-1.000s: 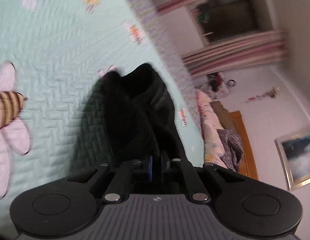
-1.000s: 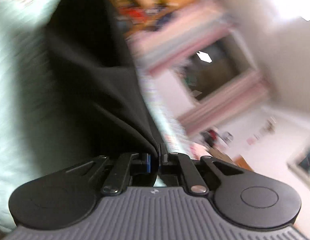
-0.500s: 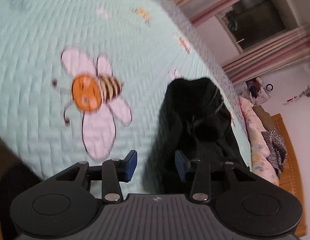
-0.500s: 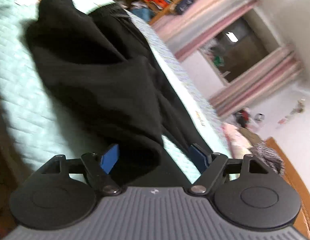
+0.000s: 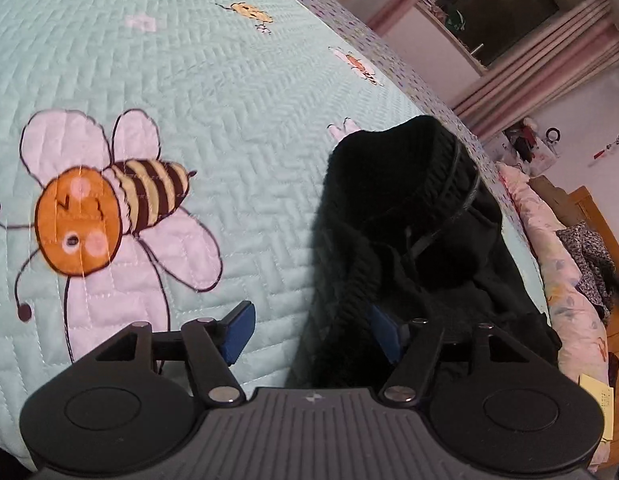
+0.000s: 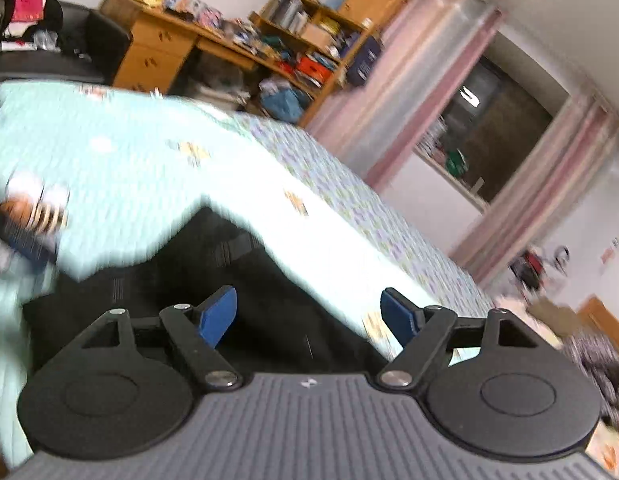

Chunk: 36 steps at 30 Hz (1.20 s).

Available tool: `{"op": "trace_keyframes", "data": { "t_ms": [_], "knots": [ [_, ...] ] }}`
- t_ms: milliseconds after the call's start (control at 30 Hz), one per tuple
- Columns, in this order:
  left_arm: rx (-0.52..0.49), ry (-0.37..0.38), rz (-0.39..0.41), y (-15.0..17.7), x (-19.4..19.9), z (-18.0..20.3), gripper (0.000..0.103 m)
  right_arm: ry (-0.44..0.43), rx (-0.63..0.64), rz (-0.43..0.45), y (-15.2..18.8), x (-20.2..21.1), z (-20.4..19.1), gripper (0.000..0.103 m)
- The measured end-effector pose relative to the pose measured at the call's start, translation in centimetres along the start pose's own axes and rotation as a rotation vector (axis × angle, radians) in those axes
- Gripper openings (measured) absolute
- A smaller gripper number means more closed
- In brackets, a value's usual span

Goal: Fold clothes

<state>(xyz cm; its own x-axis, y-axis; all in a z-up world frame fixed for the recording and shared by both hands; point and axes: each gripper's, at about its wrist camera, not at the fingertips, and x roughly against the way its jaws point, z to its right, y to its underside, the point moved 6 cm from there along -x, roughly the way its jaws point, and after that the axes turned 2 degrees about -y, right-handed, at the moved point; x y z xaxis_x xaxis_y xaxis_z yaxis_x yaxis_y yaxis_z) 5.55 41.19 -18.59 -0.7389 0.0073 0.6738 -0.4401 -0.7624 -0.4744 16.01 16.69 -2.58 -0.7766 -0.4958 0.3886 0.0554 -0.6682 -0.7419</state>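
Black garment (image 5: 409, 216) lies bunched on the pale green quilt (image 5: 229, 92), right of centre in the left wrist frame, its ribbed band curling toward the upper right. Left gripper (image 5: 311, 334): jaws spread, nothing pinched; right blue pad (image 5: 385, 330) sits against the cloth, left pad over bare quilt beside the bee print (image 5: 105, 216). Right gripper (image 6: 309, 316): jaws spread wide, empty, above the garment at lower centre of a blurred frame. Wooden desk (image 6: 161, 48) at upper left.
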Motion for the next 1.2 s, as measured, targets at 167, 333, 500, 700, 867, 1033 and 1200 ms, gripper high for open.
{"op": "trace_keyframes", "data": {
  "t_ms": [167, 333, 500, 700, 867, 1033, 1200],
  "knots": [
    [-0.076, 0.036, 0.076, 0.7, 0.2, -0.1, 0.066, -0.033, 0.117, -0.027, -7.0, -8.7, -5.0, 0.082],
    [-0.158, 0.071, 0.123, 1.3, 0.6, 0.2, 0.068, -0.024, 0.381, -0.194, -8.9, -17.0, -10.6, 0.082],
    [-0.198, 0.122, 0.145, 1.4, 0.9, 0.5, 0.079, -0.01, 0.519, -0.463, -6.3, -23.3, -10.7, 0.08],
    [-0.22, 0.213, 0.16, 1.7, 1.1, 0.8, 0.081, 0.028, 0.598, -0.48, -5.5, -24.7, -9.7, 0.015],
    [-0.215, 0.296, 0.171, 1.8, 1.4, 0.7, 0.082, 0.174, 0.82, -0.238, -7.7, -22.0, -8.8, 0.011],
    [-0.147, 0.41, 0.236, 1.1, 3.0, -0.4, 0.085, 0.297, 0.945, 0.041, -12.1, -17.5, -6.9, 0.011],
    [-0.031, 0.55, 0.373, -0.5, 6.3, -2.5, 0.093, 0.359, 0.846, 0.241, -18.1, -12.2, -4.8, 0.018]
  ]
}}
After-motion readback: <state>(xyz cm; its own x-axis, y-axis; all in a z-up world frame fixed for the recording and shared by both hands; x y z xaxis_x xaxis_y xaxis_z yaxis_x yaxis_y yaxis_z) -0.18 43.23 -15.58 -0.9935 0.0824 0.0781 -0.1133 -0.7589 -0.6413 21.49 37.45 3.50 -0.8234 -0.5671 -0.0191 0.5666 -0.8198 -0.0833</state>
